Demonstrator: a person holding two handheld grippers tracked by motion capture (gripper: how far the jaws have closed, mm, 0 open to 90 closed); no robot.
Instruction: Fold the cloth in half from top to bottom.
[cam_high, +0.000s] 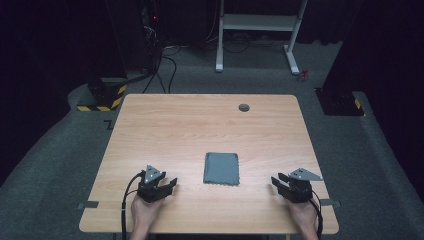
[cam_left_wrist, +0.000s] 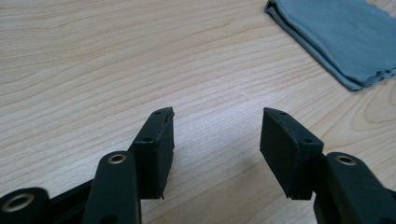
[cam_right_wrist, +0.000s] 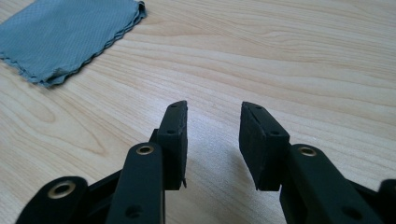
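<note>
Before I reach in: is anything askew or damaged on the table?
Nothing stands out. The folded grey cloth lies flat on the table, layered edges slightly uneven. Left tool and right tool are open, empty, apart from it.

Grey carpet floor (cam_high: 60, 150) surrounds the wooden table (cam_high: 200, 125); a white desk frame (cam_high: 257, 25) stands in darkness beyond.

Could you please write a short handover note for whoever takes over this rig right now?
Left hand-held gripper: open, holding nothing, low over the table near its front edge, left of the cloth.
Right hand-held gripper: open, holding nothing, right of the cloth.
Grey cloth: folded flat between the two grippers, touched by neither.
Done: the cloth lies folded in a neat rectangle.
Left: any further handling of the cloth has not begun.
</note>
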